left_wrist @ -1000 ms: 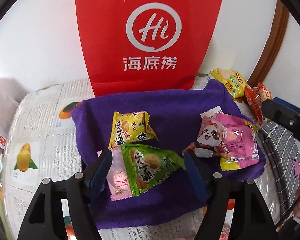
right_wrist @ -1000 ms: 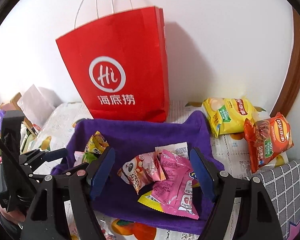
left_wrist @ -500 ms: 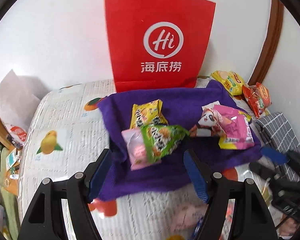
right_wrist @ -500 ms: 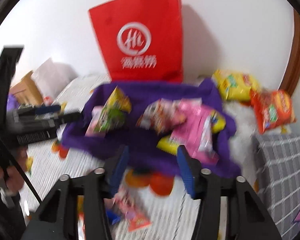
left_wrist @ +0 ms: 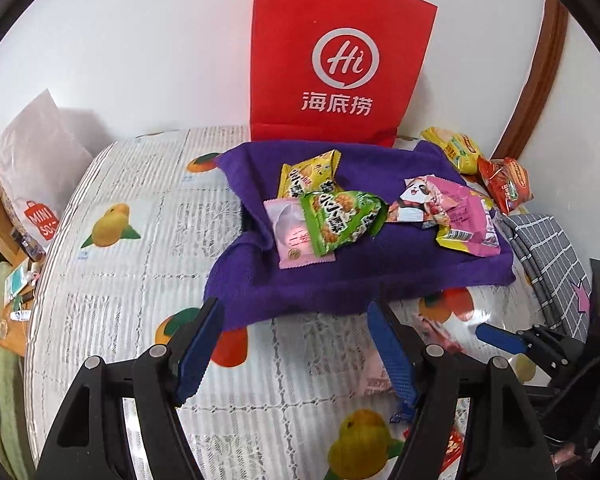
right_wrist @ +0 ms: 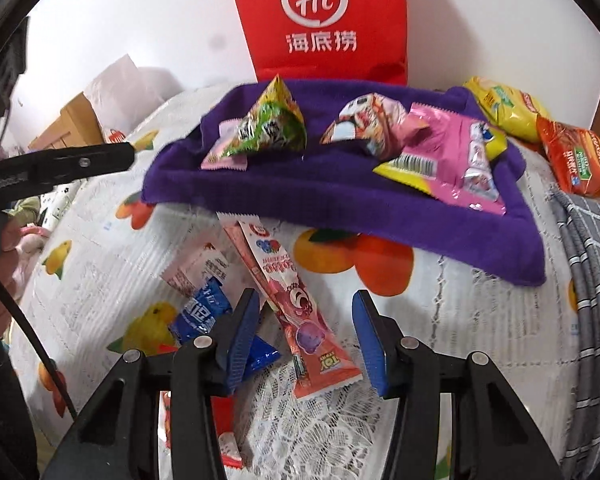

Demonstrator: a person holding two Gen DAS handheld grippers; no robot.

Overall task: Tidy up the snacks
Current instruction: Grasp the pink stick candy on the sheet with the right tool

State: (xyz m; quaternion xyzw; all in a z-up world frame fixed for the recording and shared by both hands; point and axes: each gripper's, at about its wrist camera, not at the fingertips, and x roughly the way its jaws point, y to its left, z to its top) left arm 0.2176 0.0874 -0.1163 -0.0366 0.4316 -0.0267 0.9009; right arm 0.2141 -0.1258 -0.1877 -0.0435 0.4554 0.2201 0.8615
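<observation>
The pink stick pack (right_wrist: pixel 296 308) is seen flat on the fruit-print cover (left_wrist: pixel 112 280), just short of the purple towel (right_wrist: pixel 340 208), with its near end between the jaws of the right gripper (right_wrist: pixel 305 340), which stand apart and empty. It is long, thin and glossy, so it is judged likely to slide or buckle if pinched at the tip, and the blue packet (right_wrist: pixel 204 312) touching it could be caught along with it. The left gripper (left_wrist: pixel 296 354) is held open above the cover, holding nothing. On the towel, the green pack (left_wrist: pixel 340 218) and pink bag (left_wrist: pixel 460 216) are already gathered, before the red bag (left_wrist: pixel 336 60).
</observation>
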